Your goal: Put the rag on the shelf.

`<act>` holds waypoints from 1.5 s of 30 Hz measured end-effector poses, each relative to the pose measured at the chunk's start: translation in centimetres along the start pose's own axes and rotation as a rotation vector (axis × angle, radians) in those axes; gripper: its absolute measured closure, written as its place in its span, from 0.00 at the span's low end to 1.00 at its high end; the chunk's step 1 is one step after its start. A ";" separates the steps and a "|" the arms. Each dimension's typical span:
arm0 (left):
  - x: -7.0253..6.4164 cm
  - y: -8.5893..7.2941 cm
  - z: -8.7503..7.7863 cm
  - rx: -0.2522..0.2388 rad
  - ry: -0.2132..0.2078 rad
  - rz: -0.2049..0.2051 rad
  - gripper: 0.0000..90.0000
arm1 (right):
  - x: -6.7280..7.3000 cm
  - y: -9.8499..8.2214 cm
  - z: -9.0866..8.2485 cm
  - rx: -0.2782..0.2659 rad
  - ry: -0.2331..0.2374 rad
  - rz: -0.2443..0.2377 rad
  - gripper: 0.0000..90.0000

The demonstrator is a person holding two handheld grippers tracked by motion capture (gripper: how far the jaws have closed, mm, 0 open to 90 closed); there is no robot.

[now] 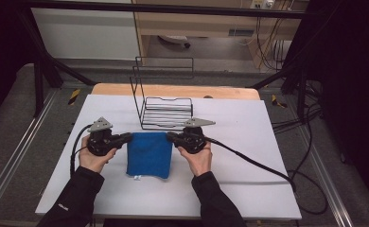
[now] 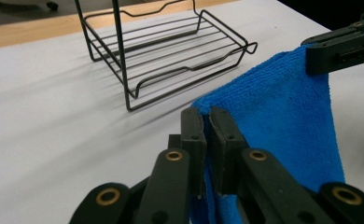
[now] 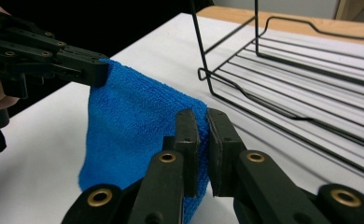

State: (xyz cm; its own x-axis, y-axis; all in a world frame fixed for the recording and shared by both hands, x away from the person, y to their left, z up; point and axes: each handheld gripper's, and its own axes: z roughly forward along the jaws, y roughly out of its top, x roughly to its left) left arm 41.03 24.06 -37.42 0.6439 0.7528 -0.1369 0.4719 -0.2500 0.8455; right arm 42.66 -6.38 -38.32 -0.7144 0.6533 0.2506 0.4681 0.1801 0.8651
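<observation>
Currently the blue cloth (image 1: 149, 154) is suspended by its two upper corners between the grippers, lower edge resting on the white worktop (image 1: 249, 189) near the person's side. Left gripper (image 1: 127, 137): jaws closed on the cloth's left corner; in the left gripper view (image 2: 207, 122) the fabric is pinched between them. Right gripper (image 1: 171, 137): jaws closed on the right corner, likewise pinched in the right gripper view (image 3: 202, 125). Cloth appears folded, hanging taut between the two grips. Small white tag at its lower edge. Black wire rack (image 1: 166, 112) stands on the worktop just behind the cloth, not touching it. Both hands level, either side of the cloth.
</observation>
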 end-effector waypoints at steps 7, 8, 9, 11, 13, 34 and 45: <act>-1.1 0.8 -0.9 -0.047 0.001 0.026 0.94 | 0.3 0.8 -1.3 -0.041 0.001 -0.036 0.94; -1.1 0.8 -0.9 -0.047 0.001 0.026 0.94 | 0.4 0.9 -1.4 -0.045 -0.001 -0.040 0.94; -1.2 0.8 -1.0 -0.057 0.001 0.021 0.94 | 0.4 1.1 -1.6 -0.050 -0.001 -0.047 0.94; -1.5 1.0 -1.1 -0.073 0.003 0.018 0.94 | 0.5 1.3 -2.0 -0.059 -0.003 -0.056 0.94; -1.7 1.2 -1.3 -0.086 0.004 0.019 0.94 | 0.6 1.6 -2.3 -0.066 -0.004 -0.066 0.94; -3.7 3.3 -2.7 -0.222 0.022 0.050 0.94 | 1.8 3.3 -5.8 -0.194 -0.019 -0.153 0.94; -4.5 5.3 -2.8 -0.296 0.001 0.049 0.94 | 1.5 5.0 -7.4 -0.262 -0.058 -0.179 0.94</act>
State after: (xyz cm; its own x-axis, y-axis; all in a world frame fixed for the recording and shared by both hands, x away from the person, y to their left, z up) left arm 38.93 21.04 -30.88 0.6608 0.7449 -0.0919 0.2443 -0.0976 0.9648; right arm 40.10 -9.99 -30.37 -0.7390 0.6704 0.0659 0.1824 0.1050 0.9776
